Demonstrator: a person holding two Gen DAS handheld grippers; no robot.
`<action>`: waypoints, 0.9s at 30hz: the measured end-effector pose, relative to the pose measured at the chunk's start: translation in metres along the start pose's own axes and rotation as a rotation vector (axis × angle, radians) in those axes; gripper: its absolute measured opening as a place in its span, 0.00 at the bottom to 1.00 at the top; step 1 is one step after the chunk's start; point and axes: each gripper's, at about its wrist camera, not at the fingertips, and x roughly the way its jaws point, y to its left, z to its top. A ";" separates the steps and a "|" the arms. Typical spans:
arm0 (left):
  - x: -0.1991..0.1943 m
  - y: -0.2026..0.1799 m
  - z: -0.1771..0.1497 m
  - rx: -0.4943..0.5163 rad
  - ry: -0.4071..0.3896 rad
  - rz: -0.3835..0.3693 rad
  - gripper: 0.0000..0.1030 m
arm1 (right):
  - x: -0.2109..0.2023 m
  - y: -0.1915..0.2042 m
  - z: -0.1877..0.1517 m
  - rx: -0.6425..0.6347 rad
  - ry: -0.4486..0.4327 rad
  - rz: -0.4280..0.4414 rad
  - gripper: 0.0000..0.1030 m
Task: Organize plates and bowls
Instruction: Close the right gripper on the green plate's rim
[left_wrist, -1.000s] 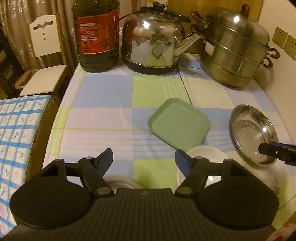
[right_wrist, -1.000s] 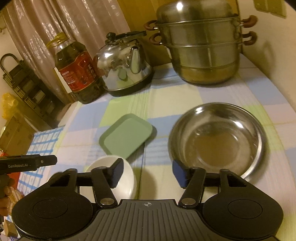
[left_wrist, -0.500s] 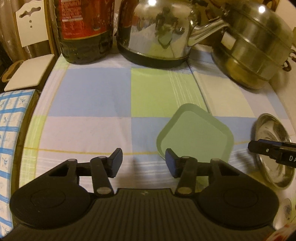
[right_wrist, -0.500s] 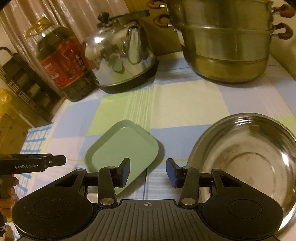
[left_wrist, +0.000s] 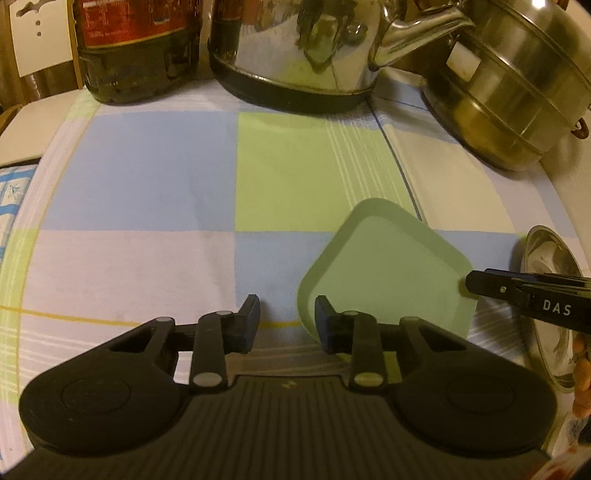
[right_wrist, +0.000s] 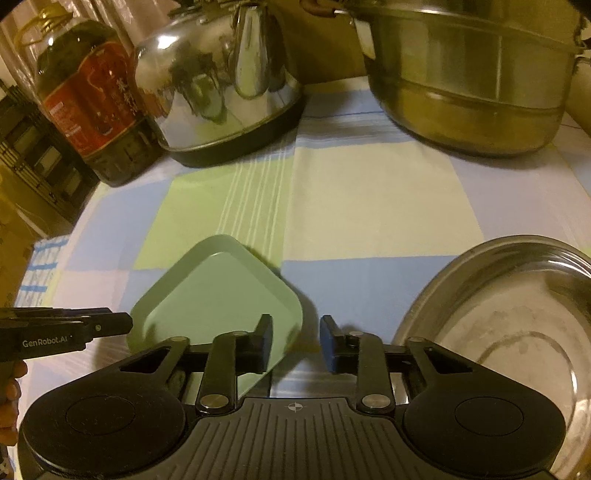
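On checked tablecloth (left_wrist: 147, 177) | green square plate (left_wrist: 388, 266): light, stiff, slippery, take raised rim | left gripper (left_wrist: 286, 321), right gripper (right_wrist: 295, 341): jaws closing, nothing between.

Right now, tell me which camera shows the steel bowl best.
The right wrist view: the steel bowl fills its lower right, with the near rim and inside plain, though the frame's edge cuts it. The left wrist view catches only a sliver at the right edge, partly behind the right gripper.
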 end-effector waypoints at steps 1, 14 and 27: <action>0.002 0.001 0.000 -0.004 0.002 -0.005 0.26 | 0.002 0.000 0.001 -0.001 0.002 -0.003 0.25; 0.011 -0.006 0.002 0.004 0.004 -0.018 0.05 | 0.012 -0.001 0.001 0.023 0.007 -0.015 0.05; -0.006 -0.017 0.009 0.029 -0.050 -0.015 0.05 | -0.006 -0.003 0.003 0.050 -0.049 -0.009 0.04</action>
